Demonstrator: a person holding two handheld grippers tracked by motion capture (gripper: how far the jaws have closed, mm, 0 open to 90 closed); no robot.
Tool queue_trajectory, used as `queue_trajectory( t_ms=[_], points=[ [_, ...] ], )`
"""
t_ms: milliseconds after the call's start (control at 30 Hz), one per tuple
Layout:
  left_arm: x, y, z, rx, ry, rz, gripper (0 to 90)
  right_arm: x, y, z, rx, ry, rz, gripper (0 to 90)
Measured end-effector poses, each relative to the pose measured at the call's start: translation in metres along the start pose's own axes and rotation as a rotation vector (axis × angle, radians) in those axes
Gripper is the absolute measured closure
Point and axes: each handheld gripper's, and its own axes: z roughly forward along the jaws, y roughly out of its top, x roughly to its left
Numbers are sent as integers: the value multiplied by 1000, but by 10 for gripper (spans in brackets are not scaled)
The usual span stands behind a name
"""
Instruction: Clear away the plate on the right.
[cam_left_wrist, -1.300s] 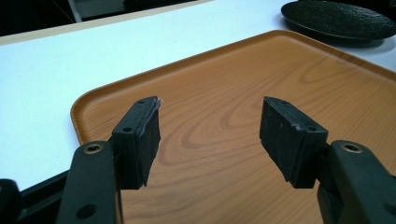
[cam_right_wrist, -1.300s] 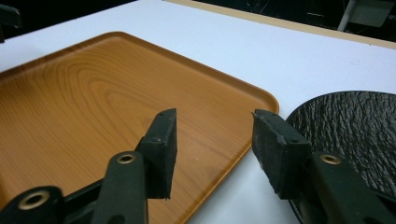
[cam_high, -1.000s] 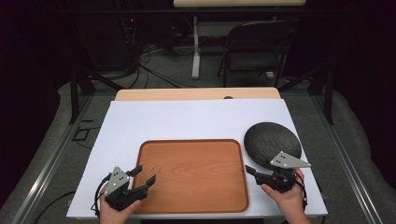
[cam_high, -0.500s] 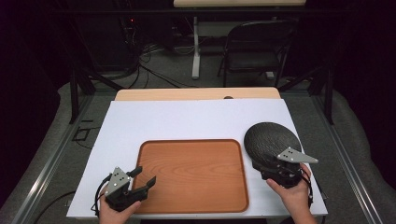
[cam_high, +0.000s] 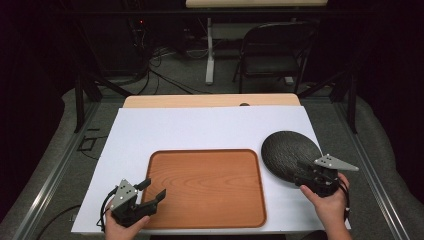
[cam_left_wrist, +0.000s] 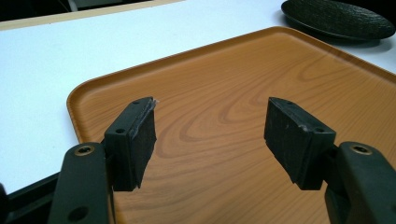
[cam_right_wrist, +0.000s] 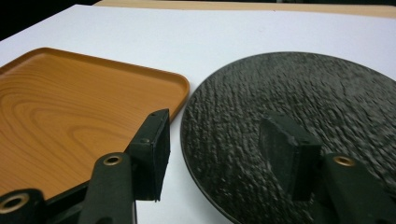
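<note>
Right gripper (cam_high: 306, 176) over near rim of black plate (cam_high: 287, 152), jaws spread and lately narrowing, plate beside wooden tray (cam_high: 205, 185) on white table (cam_high: 200, 130), left gripper (cam_high: 150, 190) at tray's near-left corner, jaws apart, nothing between them

The tray (cam_high: 207, 187) was a warm orange-brown with a printed wood grain — darker curved rings and streaks swept across its floor, and its raised rim carried the same tone. The plate (cam_high: 289, 154) was black with a rough, pebbled texture that ran in fine ridges over its whole face. The desk (cam_high: 200, 127) wore a plain white cover, while a strip of pale tan wood showed along its far edge. Both the left gripper (cam_high: 148, 191) and the right gripper (cam_high: 301, 172) were matt black, with brass-coloured rivets in the fingers (cam_left_wrist: 133, 140) — and each carried a grey plate dotted with small dark holes.
</note>
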Motion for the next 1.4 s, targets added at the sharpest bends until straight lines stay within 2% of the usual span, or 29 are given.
queue_trajectory(
  t_ms=[100, 333, 400, 467, 500, 633, 700, 767, 833, 900, 1100, 1267, 1400],
  points=[
    [0, 0, 0, -1, 2, 0, 340, -7, 0, -3, 21, -21, 11, 471],
    [1, 0, 0, 3, 2, -1, 340, -20, -2, -8, 6, -36, 77, 489],
    [1, 0, 1, 0, 0, -4, 340, -28, -2, -11, 6, -38, 115, 488],
    [1, 0, 1, 2, 1, -4, 340, -31, -3, -11, 9, -44, 126, 488],
    [1, 0, 1, 3, 2, -7, 340, -38, -5, -12, 24, -49, 162, 485],
    [1, 0, 1, 4, 5, -10, 340, -45, -8, -13, 36, -58, 192, 486],
    [1, 0, 1, 5, 4, -11, 341, -52, -9, -15, 36, -69, 231, 484],
    [1, 0, 1, 5, 4, -11, 340, -54, -10, -16, 37, -74, 239, 484],
    [2, -1, 2, 7, 5, -14, 340, -58, -12, -17, 47, -82, 280, 485],
    [2, -1, 2, 8, 6, -17, 340, -63, -12, -18, 42, -77, 290, 484],
    [2, 0, 1, 11, 5, -23, 341, -69, -9, -23, 36, -107, 295, 488],
    [2, 0, 2, 11, 9, -27, 341, -80, -8, -23, 43, -125, 343, 497],
    [2, -1, 2, 11, 12, -32, 341, -86, -7, -21, 49, -122, 380, 504]
  ],
)
